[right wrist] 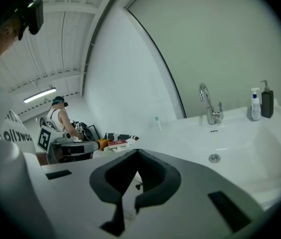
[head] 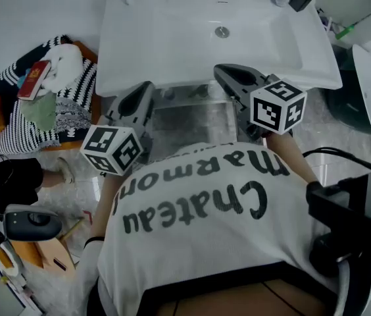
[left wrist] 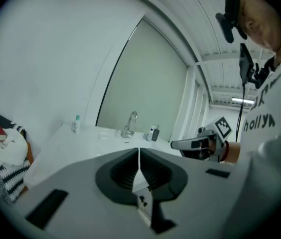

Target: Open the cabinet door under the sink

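Noting the jaws first: the left gripper (left wrist: 139,153) has its jaws closed tip to tip with nothing between them. The right gripper (right wrist: 137,152) reads the same, tips meeting, empty. In the head view both are held side by side near the front edge of the sink (head: 172,58), tilted slightly down, one at each side of the person's chest. The cabinet (head: 192,125) sits directly under that front edge. From above it shows only as a grey panel between the two grippers, and no handle or door edge can be made out there. Neither gripper view takes it in; both look over the basin toward the tap (right wrist: 208,106). Judgement: the task is at its start. No door is seen swung out and nothing is gripped. Left to do: bring a gripper below the rim, find the handle or door edge, part the jaws to take it, and pull the door outward. A clothes pile (head: 47,104) lies beside the sink at its left.
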Demonstrator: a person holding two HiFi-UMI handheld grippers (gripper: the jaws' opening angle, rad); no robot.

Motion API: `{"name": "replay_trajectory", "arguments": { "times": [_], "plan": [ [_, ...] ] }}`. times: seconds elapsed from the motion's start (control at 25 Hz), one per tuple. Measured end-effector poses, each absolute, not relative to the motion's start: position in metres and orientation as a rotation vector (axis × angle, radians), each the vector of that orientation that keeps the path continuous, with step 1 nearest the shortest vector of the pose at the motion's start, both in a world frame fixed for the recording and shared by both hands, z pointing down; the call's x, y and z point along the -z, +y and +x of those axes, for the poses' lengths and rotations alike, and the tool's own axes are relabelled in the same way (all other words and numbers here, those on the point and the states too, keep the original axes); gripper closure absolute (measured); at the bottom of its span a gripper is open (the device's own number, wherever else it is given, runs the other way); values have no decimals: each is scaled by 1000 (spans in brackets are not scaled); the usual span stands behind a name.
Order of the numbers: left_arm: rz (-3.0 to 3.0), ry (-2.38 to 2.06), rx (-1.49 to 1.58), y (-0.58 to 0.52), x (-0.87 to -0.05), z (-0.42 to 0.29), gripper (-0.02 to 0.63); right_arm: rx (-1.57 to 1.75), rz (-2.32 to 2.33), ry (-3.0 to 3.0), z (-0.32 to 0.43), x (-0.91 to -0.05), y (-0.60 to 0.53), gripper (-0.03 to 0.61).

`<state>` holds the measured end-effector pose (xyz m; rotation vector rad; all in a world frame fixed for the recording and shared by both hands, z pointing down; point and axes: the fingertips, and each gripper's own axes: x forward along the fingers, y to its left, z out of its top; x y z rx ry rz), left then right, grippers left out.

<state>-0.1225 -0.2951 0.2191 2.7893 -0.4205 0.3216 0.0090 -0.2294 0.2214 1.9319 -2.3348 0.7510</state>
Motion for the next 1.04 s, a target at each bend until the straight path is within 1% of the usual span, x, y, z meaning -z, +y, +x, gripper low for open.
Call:
{"name": "replay_trajectory", "arguments": {
  "times": [0.36, 1.04],
  "plan": [
    [2801, -457, -332, -298, -222, -127, 600, -821, 1956, -2336, 16, -229, -230, 568],
    [2827, -496, -313, -303, -222, -132, 600, -758, 1921, -2310, 11, -231, -233, 568]
  ]
}}
